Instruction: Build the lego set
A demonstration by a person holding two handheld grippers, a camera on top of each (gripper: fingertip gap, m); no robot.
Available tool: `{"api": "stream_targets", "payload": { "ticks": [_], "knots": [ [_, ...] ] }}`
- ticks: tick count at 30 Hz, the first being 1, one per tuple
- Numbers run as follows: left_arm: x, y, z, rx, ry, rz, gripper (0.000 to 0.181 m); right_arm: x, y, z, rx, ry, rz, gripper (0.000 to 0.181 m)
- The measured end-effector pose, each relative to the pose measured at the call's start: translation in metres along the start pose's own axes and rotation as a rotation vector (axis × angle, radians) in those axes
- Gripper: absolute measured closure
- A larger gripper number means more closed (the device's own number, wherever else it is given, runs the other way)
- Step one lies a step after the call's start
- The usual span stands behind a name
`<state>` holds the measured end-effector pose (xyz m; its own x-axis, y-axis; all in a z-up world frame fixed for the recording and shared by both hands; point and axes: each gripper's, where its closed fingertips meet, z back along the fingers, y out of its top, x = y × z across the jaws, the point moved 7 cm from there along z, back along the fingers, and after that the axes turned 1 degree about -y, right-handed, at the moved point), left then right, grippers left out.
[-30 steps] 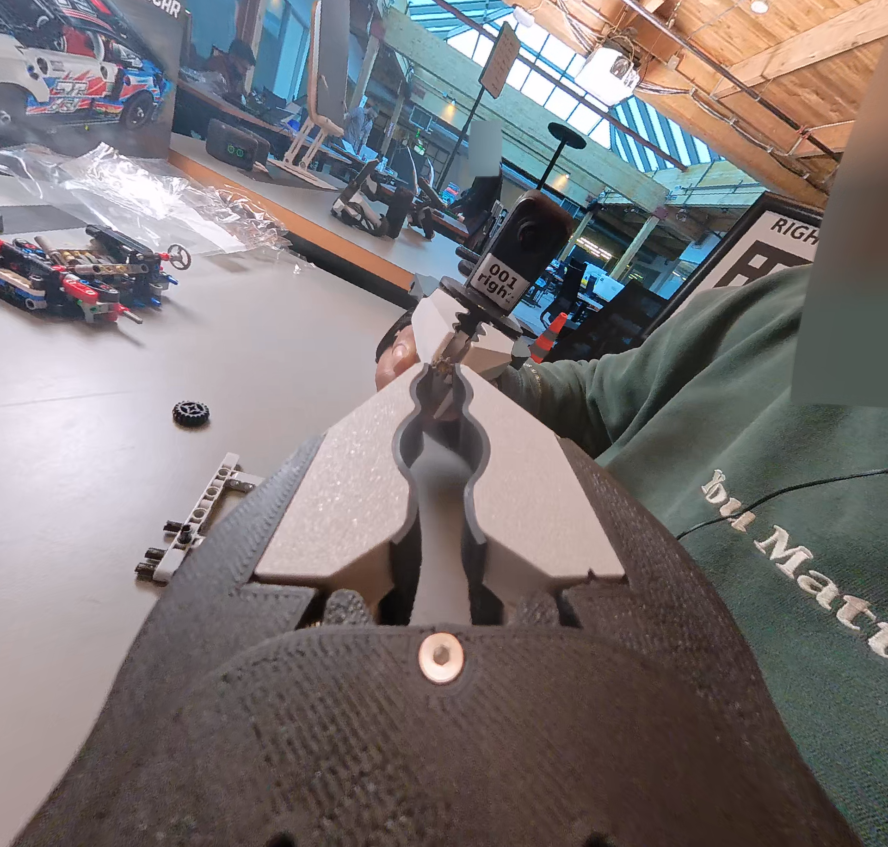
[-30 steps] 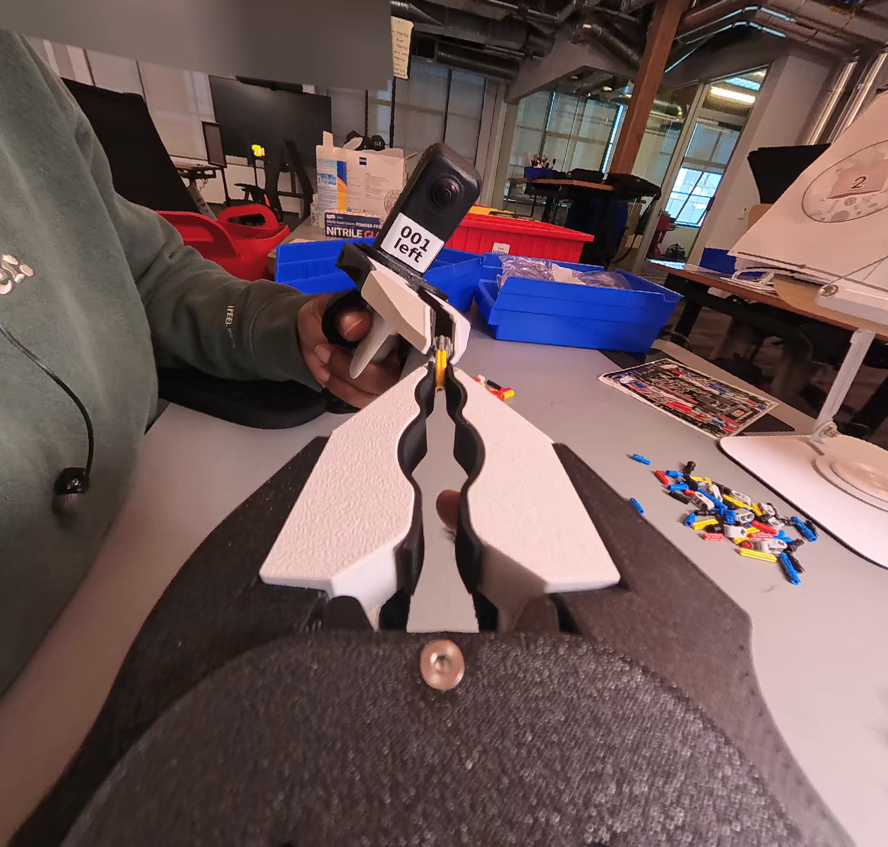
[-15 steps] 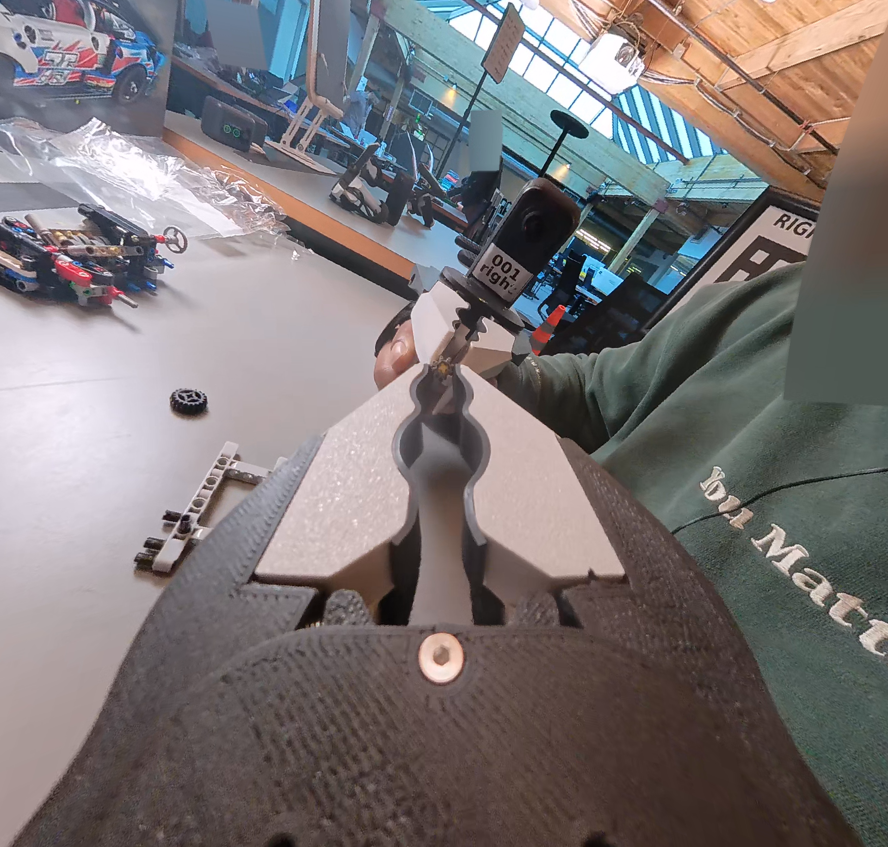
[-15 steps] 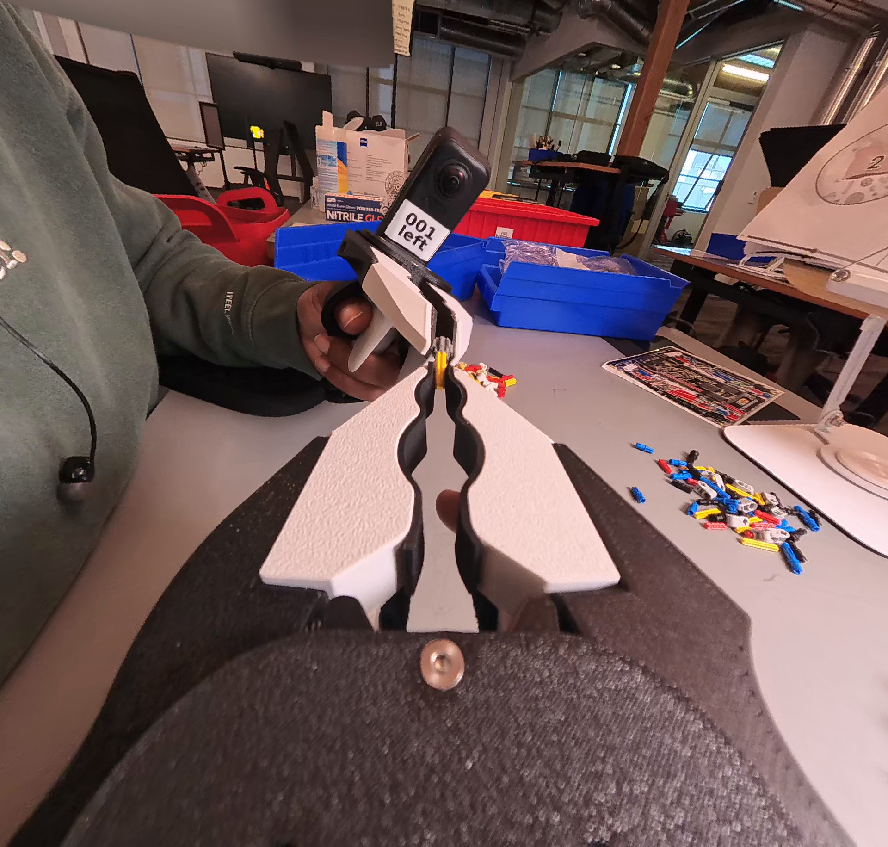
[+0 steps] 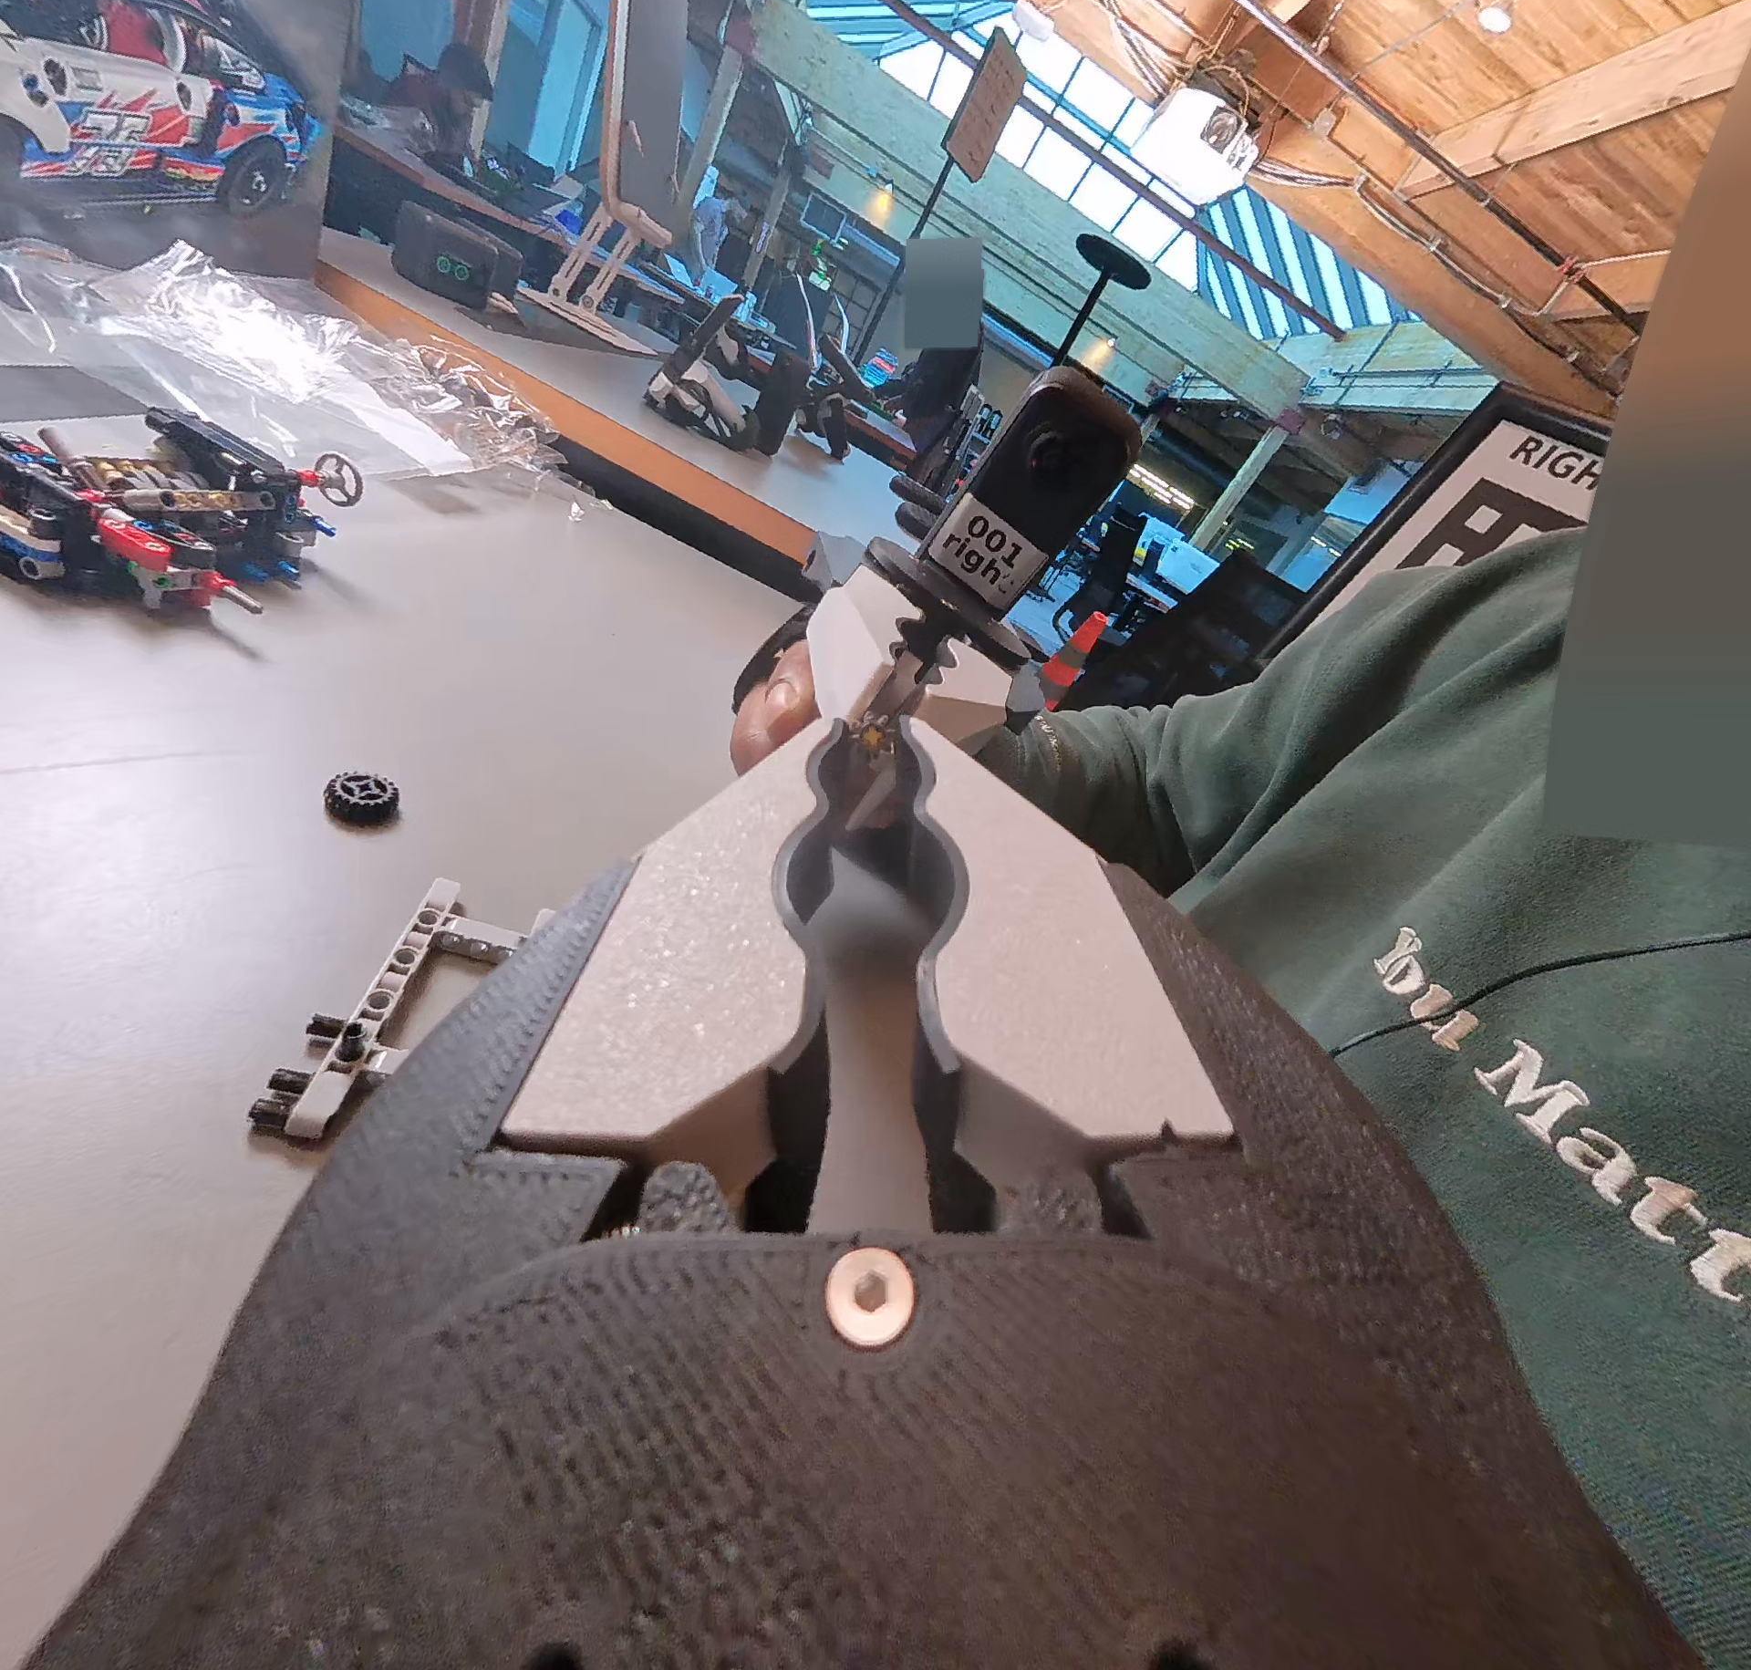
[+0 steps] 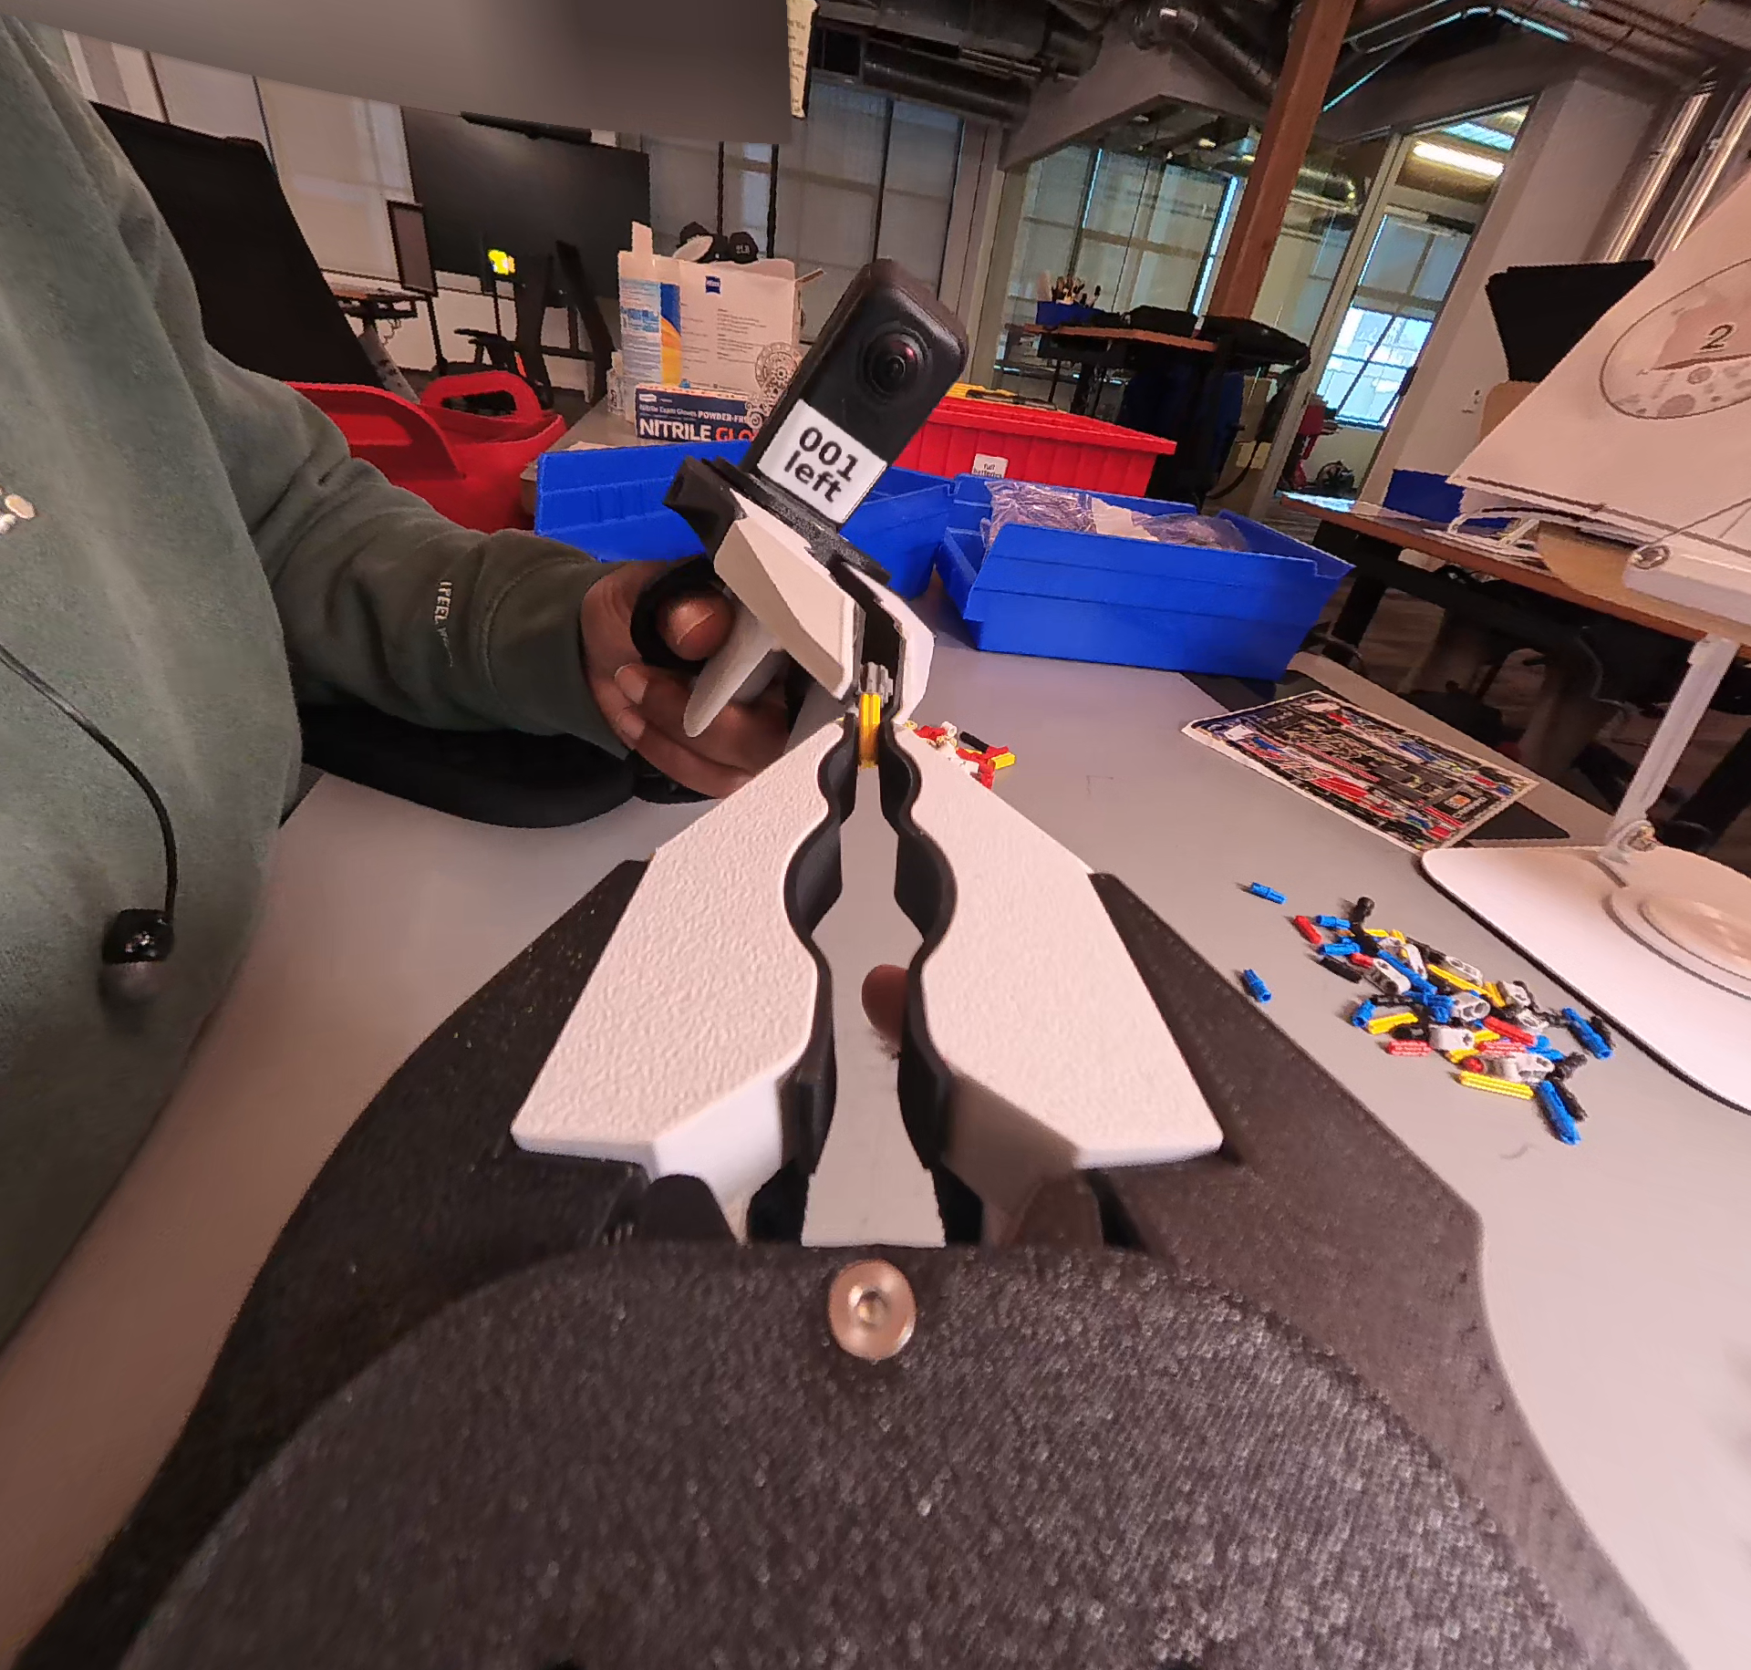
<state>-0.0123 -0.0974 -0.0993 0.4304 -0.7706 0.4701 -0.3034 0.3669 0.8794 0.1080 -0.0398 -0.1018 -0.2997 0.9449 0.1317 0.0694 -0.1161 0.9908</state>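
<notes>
Both grippers are held in the air above the grey table (image 5: 474, 677), tip to tip. My right gripper (image 6: 867, 745) is shut on a small yellow piece (image 6: 867, 741). My left gripper (image 5: 870, 741) is shut on a small grey piece (image 6: 874, 677), which meets the end of the yellow piece (image 5: 868, 734). The left gripper also shows in the right wrist view (image 6: 876, 682), and the right gripper in the left wrist view (image 5: 891, 691). How the two pieces join is hidden by the fingertips.
A partly built car chassis (image 5: 142, 525), a black gear (image 5: 360, 786) and a white beam with black pins (image 5: 379, 999) lie on the table to the left. Loose pieces (image 6: 1450, 1027), a printed sheet (image 6: 1355, 772), blue bins (image 6: 1137, 582) and a white stand base (image 6: 1658, 923) are on the right. The tips of both grippers are at nearly the same place.
Both grippers stay shut and tip to tip. They have shifted only slightly in the air together.
</notes>
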Motion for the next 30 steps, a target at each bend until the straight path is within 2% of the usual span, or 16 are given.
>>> {"api": "stream_targets", "payload": {
  "ticks": [30],
  "knots": [
    [0.0008, -0.0031, -0.0016, -0.023, 0.012, -0.026, 0.174, -0.0012, -0.0047, -0.0012, -0.007, 0.011, -0.026, 0.179]
  ]
}}
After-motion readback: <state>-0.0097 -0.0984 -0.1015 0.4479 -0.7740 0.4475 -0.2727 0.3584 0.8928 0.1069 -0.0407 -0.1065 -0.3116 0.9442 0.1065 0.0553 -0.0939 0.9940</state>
